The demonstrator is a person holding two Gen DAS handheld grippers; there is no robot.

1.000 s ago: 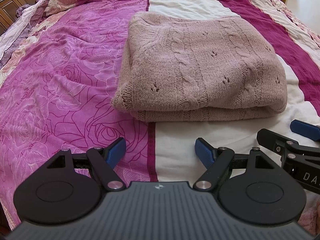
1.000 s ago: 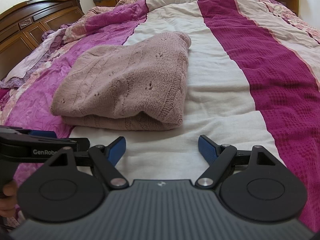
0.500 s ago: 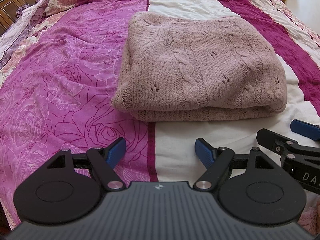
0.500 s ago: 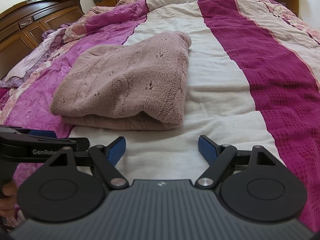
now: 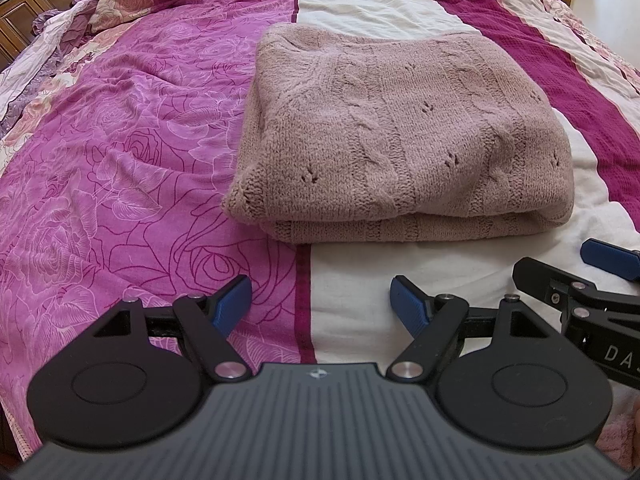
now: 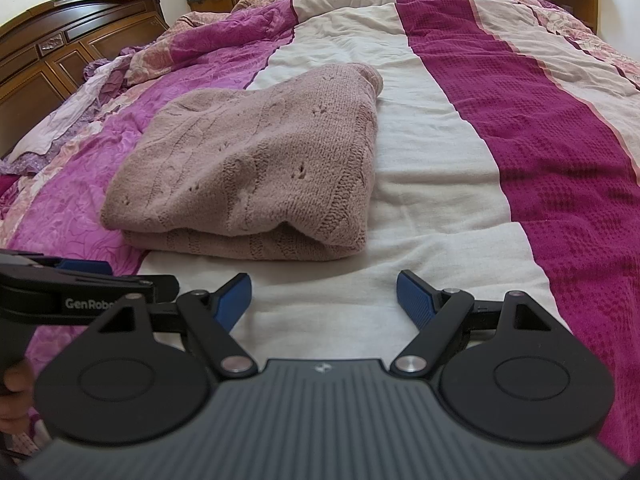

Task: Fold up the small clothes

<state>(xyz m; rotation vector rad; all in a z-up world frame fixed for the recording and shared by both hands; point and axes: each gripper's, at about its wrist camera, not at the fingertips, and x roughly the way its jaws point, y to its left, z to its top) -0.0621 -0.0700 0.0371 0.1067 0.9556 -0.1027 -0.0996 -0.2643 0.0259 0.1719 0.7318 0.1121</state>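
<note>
A dusty-pink cable-knit sweater (image 5: 400, 136) lies folded into a thick rectangle on the bed; it also shows in the right wrist view (image 6: 256, 168). My left gripper (image 5: 320, 304) is open and empty, just short of the sweater's near folded edge. My right gripper (image 6: 324, 300) is open and empty, near the sweater's near right corner. The right gripper's blue-tipped finger shows at the right edge of the left wrist view (image 5: 608, 258). The left gripper's body shows at the left edge of the right wrist view (image 6: 80, 292).
The bedspread (image 5: 120, 160) has a pink rose-print part on the left, a cream band (image 6: 440, 200) in the middle and a magenta stripe (image 6: 560, 140) on the right. A wooden headboard (image 6: 60, 60) stands at the far left, with rumpled bedding beside it.
</note>
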